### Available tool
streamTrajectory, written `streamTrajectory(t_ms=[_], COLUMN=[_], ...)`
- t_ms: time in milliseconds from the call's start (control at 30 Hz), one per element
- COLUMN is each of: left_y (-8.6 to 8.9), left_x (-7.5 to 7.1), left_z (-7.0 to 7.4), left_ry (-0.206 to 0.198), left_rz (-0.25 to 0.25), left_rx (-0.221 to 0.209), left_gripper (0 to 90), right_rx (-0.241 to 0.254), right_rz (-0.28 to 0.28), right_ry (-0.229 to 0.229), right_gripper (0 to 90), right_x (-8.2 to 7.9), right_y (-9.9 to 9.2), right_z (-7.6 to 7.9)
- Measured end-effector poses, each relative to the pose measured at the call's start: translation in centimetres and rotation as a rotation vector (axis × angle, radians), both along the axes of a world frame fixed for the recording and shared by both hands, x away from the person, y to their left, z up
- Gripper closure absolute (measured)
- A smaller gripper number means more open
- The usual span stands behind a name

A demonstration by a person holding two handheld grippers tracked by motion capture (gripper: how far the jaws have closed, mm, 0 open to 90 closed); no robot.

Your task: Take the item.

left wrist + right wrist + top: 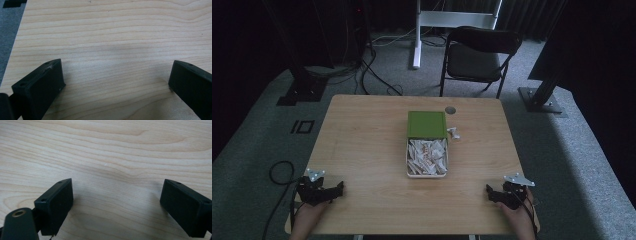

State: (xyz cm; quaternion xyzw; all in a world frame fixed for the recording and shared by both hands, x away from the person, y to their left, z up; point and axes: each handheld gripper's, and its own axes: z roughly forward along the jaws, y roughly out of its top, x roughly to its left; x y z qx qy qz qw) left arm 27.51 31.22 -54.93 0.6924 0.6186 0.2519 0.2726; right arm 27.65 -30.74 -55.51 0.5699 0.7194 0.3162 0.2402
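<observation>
**Both tongs spread, tray ahead at mid-table**

My left tongs (pixel 341 188) sit spread and empty by the table's (pixel 362 150) near-left edge, bare wood around. The white tray (pixel 427 175) of wrappers, green lid (pixel 427 124) behind, lies between and beyond. My right tongs (pixel 488 192) gape empty near-right.

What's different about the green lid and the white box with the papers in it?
The flat green square lid is closed-looking and plain on top, while the white rectangular box lies open and full of white paper packets. The lid is green, the box white. The lid lies farther from the person, the box nearer. Both rest on the wooden table, touching end to end, with neither gripper near them.
</observation>
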Motion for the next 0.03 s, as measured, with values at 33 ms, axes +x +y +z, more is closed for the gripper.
streamTrajectory(t_ms=[33], left_y=[0.0], left_x=[0.0], left_z=[0.0], left_ry=[0.0], left_rz=[0.0], left_rx=[0.0], left_gripper=[0.7], right_rx=[0.0], right_rz=[0.0], right_ry=[0.0], right_gripper=[11.1], right_x=[0.0], right_y=[0.0], right_z=[0.0])
